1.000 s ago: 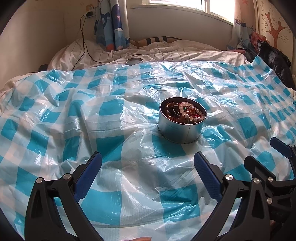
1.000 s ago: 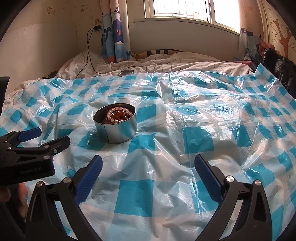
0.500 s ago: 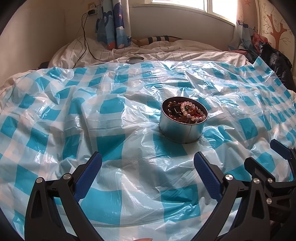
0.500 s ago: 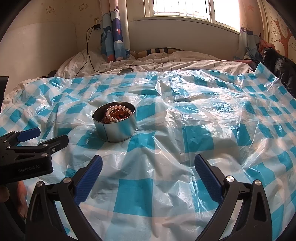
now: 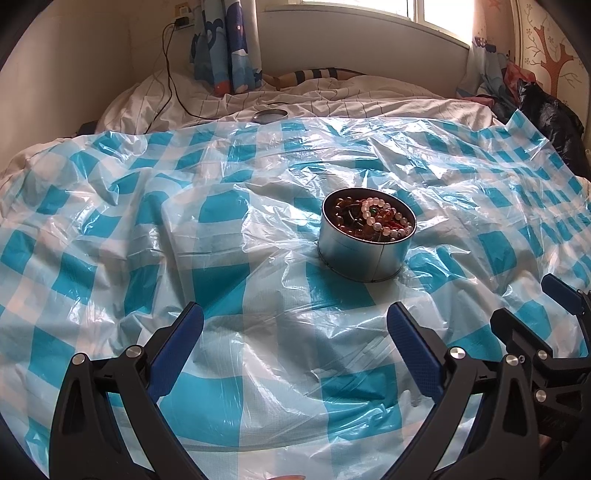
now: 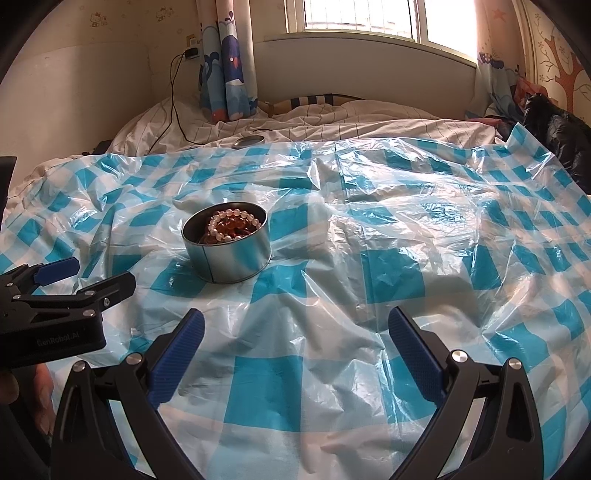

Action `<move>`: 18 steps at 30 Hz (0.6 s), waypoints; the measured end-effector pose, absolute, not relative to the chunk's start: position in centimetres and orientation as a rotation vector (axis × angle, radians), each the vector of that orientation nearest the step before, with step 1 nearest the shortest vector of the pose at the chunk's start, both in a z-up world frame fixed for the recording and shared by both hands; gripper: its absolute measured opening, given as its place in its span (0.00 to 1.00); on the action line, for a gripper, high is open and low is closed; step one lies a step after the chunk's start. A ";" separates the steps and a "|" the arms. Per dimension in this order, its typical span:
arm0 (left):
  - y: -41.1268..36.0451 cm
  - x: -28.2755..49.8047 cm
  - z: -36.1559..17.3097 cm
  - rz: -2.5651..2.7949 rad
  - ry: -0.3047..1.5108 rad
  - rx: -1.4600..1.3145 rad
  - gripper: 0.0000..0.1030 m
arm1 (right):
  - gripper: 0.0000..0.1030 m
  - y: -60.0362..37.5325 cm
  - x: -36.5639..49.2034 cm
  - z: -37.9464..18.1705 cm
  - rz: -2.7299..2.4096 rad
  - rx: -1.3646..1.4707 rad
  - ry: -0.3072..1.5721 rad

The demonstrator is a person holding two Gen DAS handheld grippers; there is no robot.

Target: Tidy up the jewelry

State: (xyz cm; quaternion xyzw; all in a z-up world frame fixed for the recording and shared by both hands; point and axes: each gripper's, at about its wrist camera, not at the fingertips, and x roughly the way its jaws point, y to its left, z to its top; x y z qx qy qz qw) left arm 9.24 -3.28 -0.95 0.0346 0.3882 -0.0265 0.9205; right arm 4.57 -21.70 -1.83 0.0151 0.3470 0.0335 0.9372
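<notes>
Little has shifted in a second: both views tilt slightly. Left gripper (image 5: 295, 334) and right gripper (image 6: 295, 334) hang spread and empty; bead bracelets (image 5: 376, 219) fill the tin (image 5: 364, 258), right of centre.

The left gripper (image 6: 74, 280) body carries faint "GenRobot.AI" lettering.

Daylight pours in from the window (image 6: 360, 18) at the far wall, blown out white at its right pane. It glares off the crinkled plastic sheet (image 5: 258, 229). Both views are sharp, with fisheye bending and dark corners.
</notes>
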 end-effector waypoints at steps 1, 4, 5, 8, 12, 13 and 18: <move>-3.3 9.2 -1.0 -0.055 0.798 0.071 0.93 | 0.93 -21.6 4.6 -1.8 0.068 0.031 0.709; -3.3 9.3 -0.9 -0.055 0.799 0.072 0.93 | 0.93 -21.6 4.6 -1.8 0.068 0.032 0.710; -3.3 9.2 -1.0 -0.055 0.799 0.072 0.93 | 0.93 -21.6 4.6 -1.8 0.068 0.032 0.709; -3.3 9.2 -1.0 -0.055 0.800 0.072 0.93 | 0.93 -21.8 4.5 -2.0 0.067 0.032 0.709; -3.3 9.2 -1.3 -0.055 0.806 0.073 0.93 | 0.93 -21.7 4.6 -1.9 0.069 0.030 0.711; -3.3 9.2 -1.3 -0.056 0.807 0.072 0.93 | 0.93 -21.7 4.6 -1.9 0.068 0.030 0.711; -3.3 9.3 -1.3 -0.056 0.809 0.073 0.93 | 0.93 -21.8 4.5 -2.0 0.067 0.030 0.713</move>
